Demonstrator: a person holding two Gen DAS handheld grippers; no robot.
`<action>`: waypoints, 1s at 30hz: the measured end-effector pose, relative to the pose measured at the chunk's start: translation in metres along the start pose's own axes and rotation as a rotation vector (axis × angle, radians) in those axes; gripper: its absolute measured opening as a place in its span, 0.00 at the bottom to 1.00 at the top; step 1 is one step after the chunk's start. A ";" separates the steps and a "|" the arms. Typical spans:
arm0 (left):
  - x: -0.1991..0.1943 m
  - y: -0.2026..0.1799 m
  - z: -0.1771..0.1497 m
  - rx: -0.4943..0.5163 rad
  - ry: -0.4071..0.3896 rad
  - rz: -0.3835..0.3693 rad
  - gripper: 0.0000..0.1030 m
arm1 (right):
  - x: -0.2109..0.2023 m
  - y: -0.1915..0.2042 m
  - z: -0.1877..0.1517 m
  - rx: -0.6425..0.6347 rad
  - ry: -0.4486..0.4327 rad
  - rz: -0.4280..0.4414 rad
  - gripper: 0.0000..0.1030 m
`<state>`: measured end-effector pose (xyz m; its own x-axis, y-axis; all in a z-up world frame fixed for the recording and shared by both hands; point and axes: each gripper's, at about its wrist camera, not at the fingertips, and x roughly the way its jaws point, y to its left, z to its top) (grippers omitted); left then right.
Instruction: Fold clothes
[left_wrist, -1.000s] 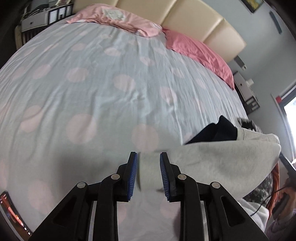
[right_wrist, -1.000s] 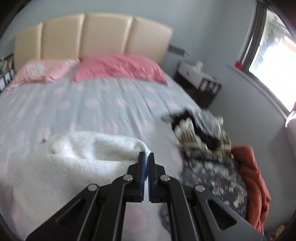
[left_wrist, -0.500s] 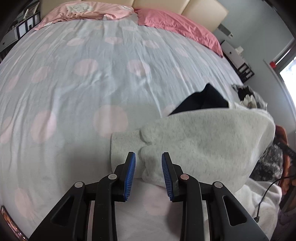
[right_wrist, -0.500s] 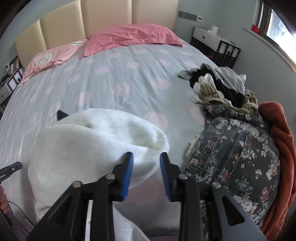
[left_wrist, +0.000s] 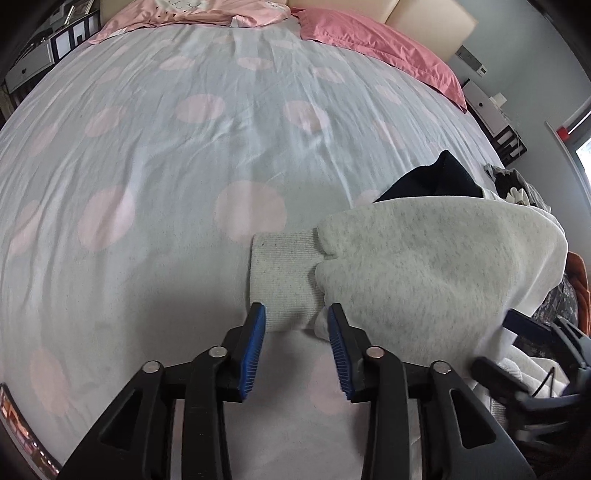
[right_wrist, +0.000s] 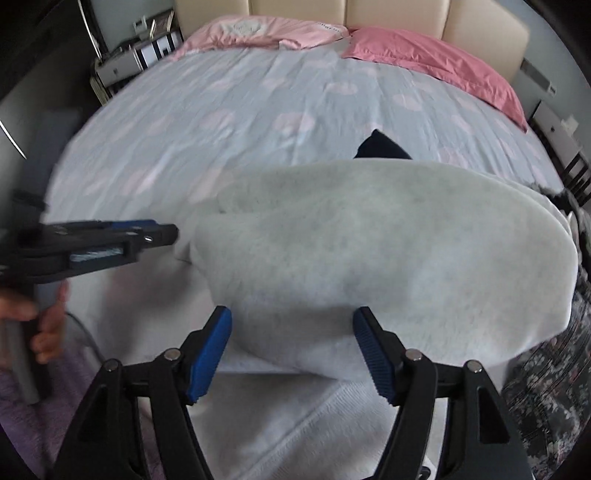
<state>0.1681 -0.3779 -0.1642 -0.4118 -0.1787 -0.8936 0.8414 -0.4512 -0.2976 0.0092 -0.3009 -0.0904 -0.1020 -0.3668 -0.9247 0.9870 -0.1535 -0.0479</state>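
Count: 1 grey sweatshirt (left_wrist: 424, 266) w/ 1 ribbed cuff (left_wrist: 282, 273), lying on bed (left_wrist: 147, 177) at approx 2 o'clock in left view; 2 pink pillows at 12. Pillow print unreadable. Left gripper (left_wrist: 296, 345) parted, nothing held, tips just beside cuff. Right gripper (right_wrist: 291, 349) spread wide, nothing held, sweatshirt edge poss. touching tips.

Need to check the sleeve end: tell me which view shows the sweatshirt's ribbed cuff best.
Left wrist view: the ribbed cuff lies flat on the bedspread, sharp, just beyond the open left gripper. Right wrist view shows mainly the sweatshirt body; the cuff is blurred.
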 end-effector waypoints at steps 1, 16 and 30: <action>-0.001 0.001 0.000 -0.007 -0.004 -0.005 0.39 | 0.005 0.002 0.001 -0.001 0.004 -0.029 0.57; -0.011 0.005 0.001 -0.039 -0.038 -0.077 0.39 | -0.077 -0.066 -0.003 0.187 -0.144 -0.131 0.06; -0.010 -0.022 -0.002 0.065 -0.015 -0.078 0.39 | -0.110 -0.249 -0.090 0.475 0.029 -0.417 0.06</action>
<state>0.1542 -0.3650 -0.1497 -0.4808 -0.1536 -0.8633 0.7822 -0.5201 -0.3431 -0.2147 -0.1402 -0.0110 -0.4560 -0.1640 -0.8747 0.7016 -0.6710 -0.2400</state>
